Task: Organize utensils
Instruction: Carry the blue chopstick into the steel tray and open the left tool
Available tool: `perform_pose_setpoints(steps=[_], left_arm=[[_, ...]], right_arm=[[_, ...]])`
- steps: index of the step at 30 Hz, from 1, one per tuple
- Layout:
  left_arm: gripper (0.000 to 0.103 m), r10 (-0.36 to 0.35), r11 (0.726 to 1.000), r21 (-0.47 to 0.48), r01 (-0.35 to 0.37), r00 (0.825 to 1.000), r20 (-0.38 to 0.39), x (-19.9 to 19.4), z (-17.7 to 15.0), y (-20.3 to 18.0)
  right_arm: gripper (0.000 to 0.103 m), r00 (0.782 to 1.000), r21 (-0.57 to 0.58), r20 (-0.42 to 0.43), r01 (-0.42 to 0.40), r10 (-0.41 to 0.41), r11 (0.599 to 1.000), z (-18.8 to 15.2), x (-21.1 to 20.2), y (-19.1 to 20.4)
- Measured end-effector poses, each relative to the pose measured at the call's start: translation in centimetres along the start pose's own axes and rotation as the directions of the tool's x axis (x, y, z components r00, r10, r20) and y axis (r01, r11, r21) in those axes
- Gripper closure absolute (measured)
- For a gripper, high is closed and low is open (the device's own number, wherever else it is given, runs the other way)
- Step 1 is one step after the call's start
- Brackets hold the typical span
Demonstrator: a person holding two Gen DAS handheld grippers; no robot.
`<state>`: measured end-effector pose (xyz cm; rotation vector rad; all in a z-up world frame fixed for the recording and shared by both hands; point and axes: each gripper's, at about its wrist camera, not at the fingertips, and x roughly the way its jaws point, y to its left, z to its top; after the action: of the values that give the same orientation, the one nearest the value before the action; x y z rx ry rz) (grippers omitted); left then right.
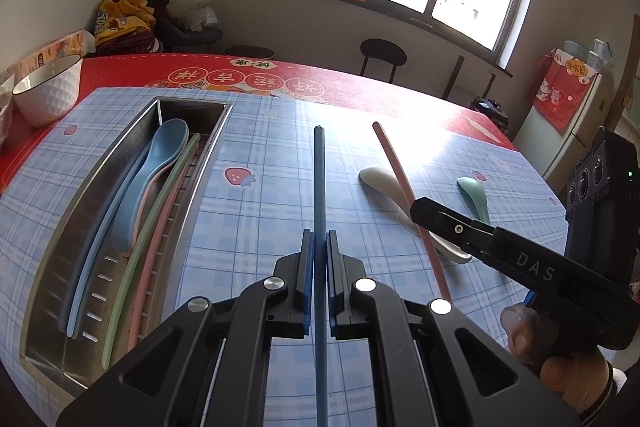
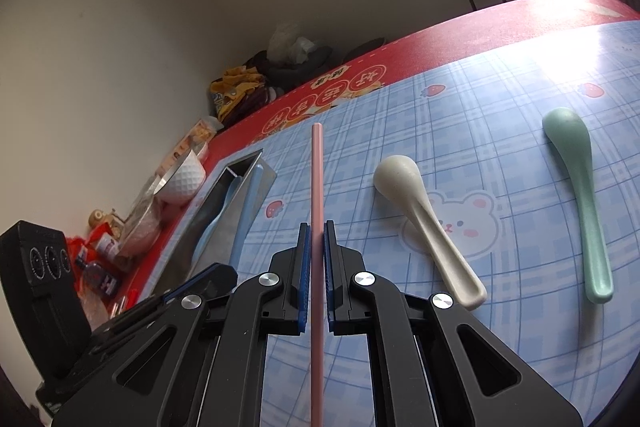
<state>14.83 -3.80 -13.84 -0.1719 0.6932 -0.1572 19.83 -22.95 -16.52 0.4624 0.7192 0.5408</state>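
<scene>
**Holding one chopstick in each gripper, with the tray off to the left**

Carrying a chopstick in each hand, we are working above the checked mat on the tabletop [image 1: 280, 155]. Our left gripper [image 1: 319, 247] is clamping its fingers on the dark blue chopstick [image 1: 319, 179], whose long axis is running straight ahead along the fingers, tip pointing away from us. Our right gripper [image 2: 317, 239] is likewise closing its fingers on the pink chopstick [image 2: 317, 179], again aligned lengthwise with the fingers.

The metal tray [image 1: 52, 291] is lying to the left of both grippers, its long side running roughly the same way as the blue chopstick, so we are judging that a sideways carry with little turning is what the left hand needs. The left gripper is the nearer of the two to it; the right is sitting further over, beyond the left.

Inside the tray we are seeing a blue spoon [image 1: 156, 171], a green chopstick [image 1: 152, 231], a pink one beside it and a blue one along the left wall.

Out on the mat, to the right, the cream spoon [image 2: 424, 223] and the mint green spoon [image 2: 580, 195] are waiting, well apart from the tray.
</scene>
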Motion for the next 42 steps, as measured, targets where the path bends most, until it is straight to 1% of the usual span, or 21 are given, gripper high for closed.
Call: perform_pose_setpoints(steps=[5, 8, 13, 15, 17, 19, 21, 22, 24, 28, 31, 34, 36, 37, 40, 41, 42], left_arm=[[0.097, -0.031, 1.0, -0.004, 0.03, 0.999, -0.012, -1.9, 1.1, 0.8], [0.097, -0.046, 0.999, -0.008, 0.046, 0.999, -0.023, -3.1, 2.4, 2.0], [0.097, -0.02, 0.999, -0.029, 0.02, 1.0, -0.02, -4.8, 5.2, 5.5], [0.097, 0.008, 1.0, -0.02, -0.008, 1.0, -0.025, -5.0, 6.0, 6.6], [0.097, 0.043, 0.999, -0.004, -0.043, 0.998, -0.038, -4.5, 6.5, 7.3], [0.097, 0.057, 0.998, 0.002, -0.057, 0.996, -0.073, -3.3, 6.9, 7.9], [0.097, 0.079, 0.997, 0.014, -0.078, 0.991, -0.105, -1.9, 6.9, 8.3], [0.097, 0.103, 0.995, 0.023, -0.101, 0.989, -0.109, -1.2, 6.8, 8.4], [0.097, 0.121, 0.993, 0.032, -0.118, 0.984, -0.131, 0.2, 6.7, 8.7], [0.097, 0.12, 0.993, 0.028, -0.117, 0.972, -0.203, 2.7, 6.2, 9.2], [0.097, 0.136, 0.991, 0.044, -0.129, 0.963, -0.232, 3.6, 5.9, 9.2], [0.097, 0.124, 0.992, 0.035, -0.119, 0.962, -0.243, 3.7, 5.9, 9.6], [0.096, 0.104, 0.994, 0.035, -0.099, 0.966, -0.238, 3.5, 6.1, 9.6], [0.095, 0.094, 0.996, 0.031, -0.089, 0.969, -0.23, 3.2, 6.2, 9.7], [0.084, 0.046, 0.999, 0.024, -0.042, 0.979, -0.198, 2.0, 6.1, 9.7], [0.074, 0.032, 0.999, 0.035, -0.027, 0.983, -0.181, 1.3, 6.0, 9.4], [0.064, 0.037, 0.998, 0.057, -0.029, 0.987, -0.155, 0.7, 5.7, 9.2]], right_arm=[[0.097, 1.0, -0.002, 0.001, 0.001, -0.001, 1.0, 0.0, 0.0, 0.1], [0.097, 1.0, 0.009, 0.002, 0.003, -0.003, 1.0, 0.0, 0.0, -0.1], [0.097, 1.0, 0.016, 0.001, 0.003, -0.003, 1.0, 0.0, 0.1, -0.2], [0.097, 1.0, 0.015, -0.001, 0.002, -0.002, 1.0, 0.0, 0.1, -0.2], [0.097, 1.0, 0.015, -0.003, 0.002, -0.002, 1.0, 0.0, 0.1, -0.2], [0.097, 1.0, 0.017, -0.004, 0.002, -0.002, 1.0, 0.0, 0.2, -0.2], [0.097, 1.0, 0.022, -0.004, 0.002, -0.001, 1.0, 0.0, 0.2, -0.2], [0.097, 1.0, 0.023, -0.005, 0.002, -0.001, 1.0, 0.1, 0.2, -0.3], [0.097, 1.0, 0.025, -0.006, 0.0, 0.0, 1.0, 0.1, 0.3, -0.3], [0.097, 1.0, 0.027, -0.01, -0.003, 0.003, 1.0, 0.1, 0.4, -0.4], [0.097, 1.0, 0.028, -0.013, -0.005, 0.006, 1.0, 0.1, 0.4, -0.5], [0.097, 1.0, 0.025, -0.015, -0.006, 0.007, 1.0, 0.2, 0.5, -0.5], [0.097, 1.0, 0.024, -0.015, -0.006, 0.007, 1.0, 0.2, 0.6, -0.5], [0.097, 1.0, 0.026, -0.015, -0.006, 0.007, 1.0, 0.2, 0.5, -0.5], [0.097, 1.0, 0.025, -0.016, -0.006, 0.006, 1.0, 0.2, 0.5, -0.5], [0.097, 1.0, 0.023, -0.016, -0.006, 0.007, 1.0, 0.2, 0.5, -0.5], [0.097, 1.0, 0.021, -0.016, -0.006, 0.006, 1.0, 0.2, 0.5, -0.5]])
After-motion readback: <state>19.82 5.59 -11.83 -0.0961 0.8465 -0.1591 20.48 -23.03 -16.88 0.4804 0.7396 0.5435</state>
